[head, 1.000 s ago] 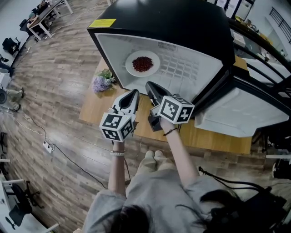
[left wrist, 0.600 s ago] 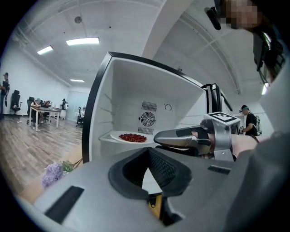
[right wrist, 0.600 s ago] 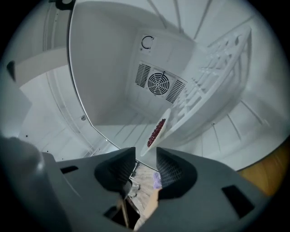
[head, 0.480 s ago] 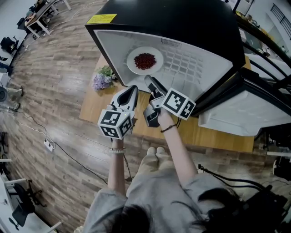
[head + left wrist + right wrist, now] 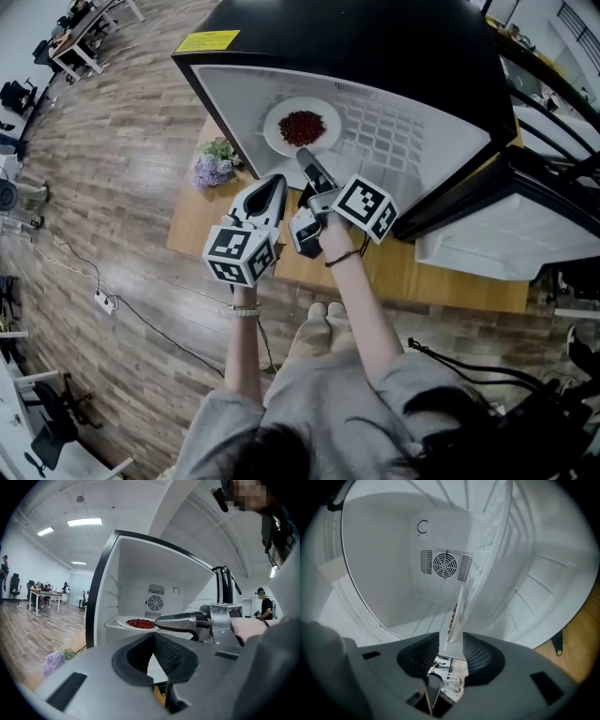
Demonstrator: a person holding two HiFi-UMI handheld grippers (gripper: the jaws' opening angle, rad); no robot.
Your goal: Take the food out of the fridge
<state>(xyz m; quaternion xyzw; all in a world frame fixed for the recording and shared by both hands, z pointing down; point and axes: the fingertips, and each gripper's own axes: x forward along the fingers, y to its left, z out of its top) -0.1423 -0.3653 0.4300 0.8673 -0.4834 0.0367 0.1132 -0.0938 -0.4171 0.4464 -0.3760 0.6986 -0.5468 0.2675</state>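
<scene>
A white plate (image 5: 277,131) heaped with red food (image 5: 302,127) sits on the left of the shelf inside the open black fridge (image 5: 375,47). My right gripper (image 5: 307,161) is rolled on its side at the plate's near rim. Its jaws are opening, and in the right gripper view the plate's edge (image 5: 457,618) stands between the two pads without being pressed. The right gripper (image 5: 452,643) faces the fridge's back wall and fan. My left gripper (image 5: 274,186) hangs just left of it, outside the fridge, shut and empty. The left gripper view shows the plate (image 5: 139,623) beyond the left gripper (image 5: 152,637).
The fridge stands on a wooden table (image 5: 422,277), with its door (image 5: 506,234) swung open to the right. A bunch of purple flowers (image 5: 211,167) lies on the table left of the fridge. A cable and socket strip (image 5: 101,302) lie on the wooden floor.
My right gripper has moved forward to the plate's rim, rolled onto its side and opened its jaws. The left gripper has stayed in place.
</scene>
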